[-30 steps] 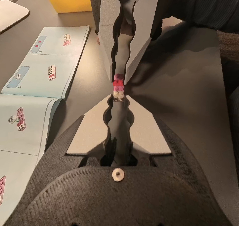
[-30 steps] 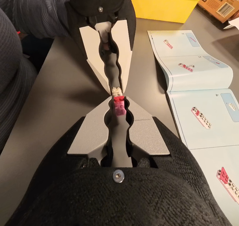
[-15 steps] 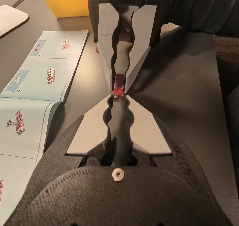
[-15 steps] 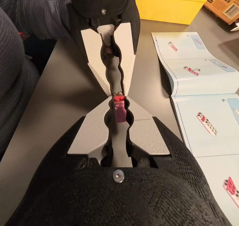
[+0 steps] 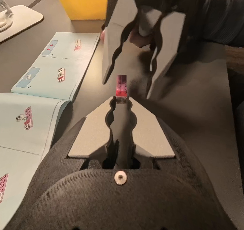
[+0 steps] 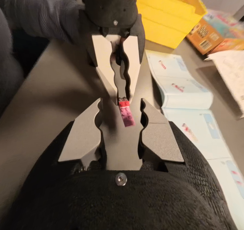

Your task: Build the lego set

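The left gripper [image 5: 121, 98] pinches the white end of a brick strip [image 5: 121, 87] (pink and red beyond its tips). At twelve o'clock, the right gripper [image 5: 126, 90] stands spread, touching nothing. Keep that pinch firm and level.

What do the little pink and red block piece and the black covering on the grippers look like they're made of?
The block piece, clamped at its whitish end by the left gripper, looks like hard, glossy moulded plastic: crisp edges and round studs. The black covering looks like a soft knitted or fleecy fabric, matt with a ribbed weave. The open right gripper has matt grey fingers, probably plastic.
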Available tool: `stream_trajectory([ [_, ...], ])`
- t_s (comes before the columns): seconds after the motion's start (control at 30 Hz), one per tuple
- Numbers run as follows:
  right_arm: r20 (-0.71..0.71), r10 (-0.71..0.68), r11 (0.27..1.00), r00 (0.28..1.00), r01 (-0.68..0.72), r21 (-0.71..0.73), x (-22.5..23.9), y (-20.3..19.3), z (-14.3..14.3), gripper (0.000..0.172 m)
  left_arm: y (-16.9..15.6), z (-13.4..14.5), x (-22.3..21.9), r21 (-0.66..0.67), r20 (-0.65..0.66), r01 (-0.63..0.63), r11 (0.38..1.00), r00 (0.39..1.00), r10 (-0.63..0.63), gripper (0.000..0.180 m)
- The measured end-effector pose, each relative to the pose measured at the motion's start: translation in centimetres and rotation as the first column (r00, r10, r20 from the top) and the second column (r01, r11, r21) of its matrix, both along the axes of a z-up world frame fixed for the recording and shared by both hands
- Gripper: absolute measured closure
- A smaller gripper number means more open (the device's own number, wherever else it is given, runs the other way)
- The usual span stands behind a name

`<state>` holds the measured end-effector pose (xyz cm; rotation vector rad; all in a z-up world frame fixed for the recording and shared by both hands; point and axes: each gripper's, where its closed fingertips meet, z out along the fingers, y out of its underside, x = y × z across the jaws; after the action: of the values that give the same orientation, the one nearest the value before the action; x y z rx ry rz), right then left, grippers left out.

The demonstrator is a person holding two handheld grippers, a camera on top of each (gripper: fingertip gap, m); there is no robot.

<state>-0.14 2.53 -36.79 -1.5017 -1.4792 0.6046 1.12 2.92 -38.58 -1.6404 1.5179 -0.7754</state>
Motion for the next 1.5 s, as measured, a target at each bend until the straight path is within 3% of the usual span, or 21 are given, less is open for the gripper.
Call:
stream_trajectory([
  [0.07,0.093,-0.052,0.970,0.994,0.028,0.242,0.2,0.9,-0.5,0.111,0.5,0.2,-0.1,-0.014,0.016,-0.033,0.999,0.999,0.033,0.164],
  [0.13,0.199,-0.115,0.879,0.973,0.006,0.477,0.3,1.7,-1.0,0.112,0.9,0.4,-0.2,-0.031,0.031,-0.060,0.998,0.998,0.061,0.164],
  [0.2,0.265,-0.165,0.783,0.950,-0.037,0.621,0.1,2.1,-1.3,0.116,1.2,0.6,-0.4,-0.050,0.044,-0.077,0.996,0.996,0.080,0.164],
  [0.37,0.283,-0.230,0.593,0.931,-0.096,0.799,-0.7,2.4,-0.8,0.133,1.6,1.1,-0.6,-0.097,0.079,-0.094,0.991,0.992,0.101,0.165],
  [0.47,0.266,-0.261,0.528,0.928,-0.093,0.844,-0.7,2.7,-0.1,0.139,1.6,1.0,-0.6,-0.098,0.077,-0.095,0.991,0.992,0.103,0.164],
  [0.83,0.293,-0.260,0.538,0.920,-0.114,0.835,-0.3,3.3,-0.7,0.151,1.4,0.8,-0.6,-0.107,0.064,-0.083,0.991,0.994,0.090,0.165],
  [1.27,0.316,-0.272,0.444,0.909,-0.173,0.879,-0.4,3.4,-0.3,0.161,1.0,0.7,-0.8,-0.161,0.066,-0.051,0.986,0.996,0.063,0.165],
  [1.5,0.253,-0.271,0.496,0.929,-0.091,0.864,-0.1,3.9,0.2,0.161,1.2,1.0,-1.1,-0.296,0.098,-0.076,0.952,0.989,0.109,0.157],
])
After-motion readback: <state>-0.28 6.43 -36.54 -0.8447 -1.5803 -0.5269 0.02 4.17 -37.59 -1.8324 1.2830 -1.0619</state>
